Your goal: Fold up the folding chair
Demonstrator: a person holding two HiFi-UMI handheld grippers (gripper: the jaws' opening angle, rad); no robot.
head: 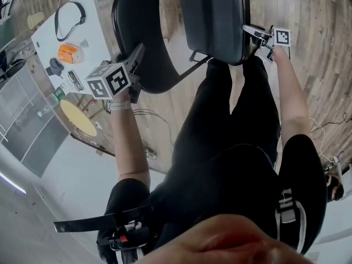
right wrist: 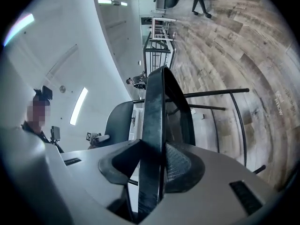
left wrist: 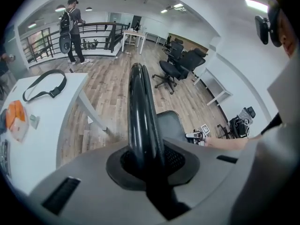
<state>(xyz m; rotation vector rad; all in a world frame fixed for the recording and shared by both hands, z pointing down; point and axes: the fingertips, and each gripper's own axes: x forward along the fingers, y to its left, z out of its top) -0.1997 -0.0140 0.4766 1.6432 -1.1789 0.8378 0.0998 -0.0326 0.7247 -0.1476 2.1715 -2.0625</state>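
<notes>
We see the black folding chair (head: 165, 43) standing close in front of the person's legs on the plank floor (head: 308, 48), just beside a white table (head: 91, 37). The left gripper (head: 137, 54) has its jaws pinched on the rounded, glossy rim of the curved backrest (left wrist: 140, 111). The right gripper (head: 252, 33) clamps the thin edge of the matte seat (right wrist: 154, 125), which looks tipped towards the back. Thin dark frame tubes (right wrist: 215, 93) run beneath. We judge the chair rigid and fairly light, its panels hard and unyielding, though the shiny rim could slip between the pads. These two edges look to us the sound holds, well clear of the hinges, where a closing frame might nip.
</notes>
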